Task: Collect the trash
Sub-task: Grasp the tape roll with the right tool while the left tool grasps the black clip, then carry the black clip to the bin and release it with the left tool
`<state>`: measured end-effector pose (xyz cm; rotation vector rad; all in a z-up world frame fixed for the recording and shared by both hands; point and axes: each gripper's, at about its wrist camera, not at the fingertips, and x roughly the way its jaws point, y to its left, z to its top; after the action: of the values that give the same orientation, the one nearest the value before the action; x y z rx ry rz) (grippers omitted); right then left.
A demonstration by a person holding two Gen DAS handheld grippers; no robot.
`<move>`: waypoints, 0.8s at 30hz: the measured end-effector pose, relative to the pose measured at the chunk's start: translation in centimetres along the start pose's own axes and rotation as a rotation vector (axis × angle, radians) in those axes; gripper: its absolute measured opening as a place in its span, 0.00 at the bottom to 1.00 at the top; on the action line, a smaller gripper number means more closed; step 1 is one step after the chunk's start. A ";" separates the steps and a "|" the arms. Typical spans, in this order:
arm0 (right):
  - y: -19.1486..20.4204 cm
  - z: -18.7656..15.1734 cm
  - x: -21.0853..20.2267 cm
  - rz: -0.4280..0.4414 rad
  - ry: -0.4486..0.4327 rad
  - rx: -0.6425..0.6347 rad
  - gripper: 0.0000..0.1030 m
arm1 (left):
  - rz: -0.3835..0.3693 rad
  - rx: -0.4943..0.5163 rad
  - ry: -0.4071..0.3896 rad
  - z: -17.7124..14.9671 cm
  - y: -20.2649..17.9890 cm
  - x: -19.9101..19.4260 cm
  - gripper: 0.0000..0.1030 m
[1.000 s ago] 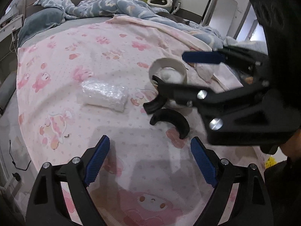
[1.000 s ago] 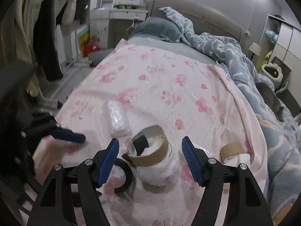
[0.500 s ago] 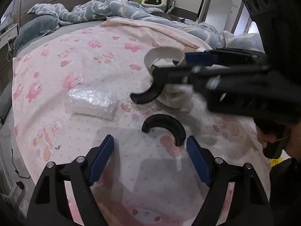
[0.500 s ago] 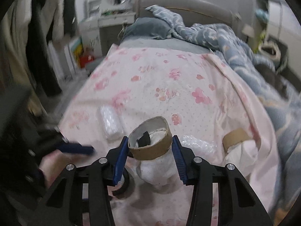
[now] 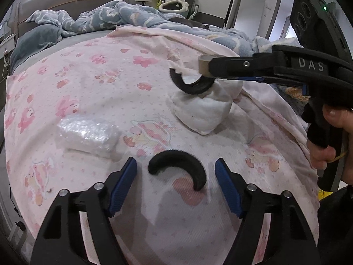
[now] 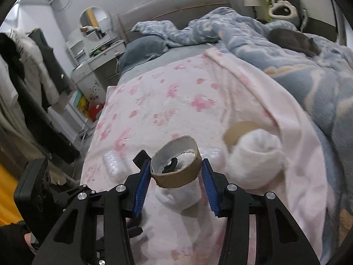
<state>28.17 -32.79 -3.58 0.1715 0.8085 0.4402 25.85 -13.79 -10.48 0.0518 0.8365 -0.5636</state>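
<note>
A black curved piece [image 5: 176,165] lies on the pink sheet [image 5: 92,84] between the blue pads of my left gripper [image 5: 175,187]. Its jaws are closing and the pads stand clear of the piece on both sides. My right gripper [image 6: 175,165] is shut on a brown cardboard roll [image 6: 176,176] stuffed with white tissue [image 6: 183,196]. In the left wrist view that gripper [image 5: 209,68] reaches in from the right. A second black curved piece [image 5: 189,84] hangs from the roll, and the tissue [image 5: 203,112] bulges below it.
A bubble-wrap packet [image 5: 88,134] lies left of the left gripper. Another cardboard roll [image 6: 240,130] with a white tissue wad [image 6: 256,156] lies further right on the sheet. A blue quilt [image 6: 297,70] is heaped at the bed's far side. Coats [image 6: 26,70] hang at the left.
My right gripper closed on the cardboard roll, rolled over and carried it rightward, with one black curved piece coming along. My left gripper narrowed and came up around the other black piece.
</note>
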 end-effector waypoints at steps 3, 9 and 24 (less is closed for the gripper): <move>-0.9 -0.2 -0.6 -0.017 -0.008 0.013 0.46 | 0.000 0.008 0.002 0.1 -0.4 0.5 0.70; -2.9 -0.3 -2.0 -0.057 -0.039 0.049 0.46 | 0.028 0.039 0.011 -0.1 -1.1 1.3 0.66; -1.5 -0.6 -3.8 -0.015 -0.072 0.082 0.46 | 0.052 -0.029 -0.003 -1.3 -0.3 -1.4 0.47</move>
<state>25.90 -35.84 -1.92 0.2562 0.7574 0.3849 24.02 -13.09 -10.33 0.0454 0.8376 -0.5028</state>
